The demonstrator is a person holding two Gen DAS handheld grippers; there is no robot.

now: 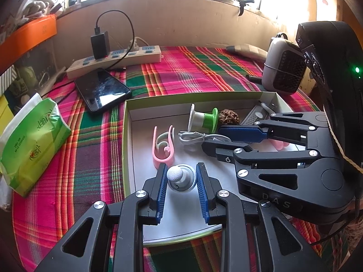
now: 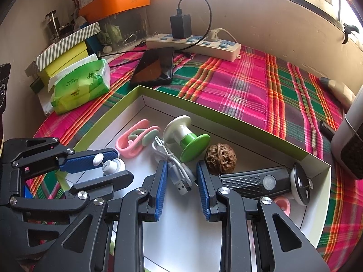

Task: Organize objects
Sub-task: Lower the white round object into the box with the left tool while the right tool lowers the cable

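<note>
Left claw straddles a mesh-tipped white knob; right claw, apart, straddles a coiled cable.

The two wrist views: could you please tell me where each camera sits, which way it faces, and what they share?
Left wrist: on the left gripper, looking down into the box's near-left part at a small white pin-like piece between its jaws; the right gripper shows at right.
Right wrist: on the right gripper, over the white USB cable; the left gripper shows at left.
Shared: pink clip, green-and-white spool, walnut, phone, power strip.
</note>
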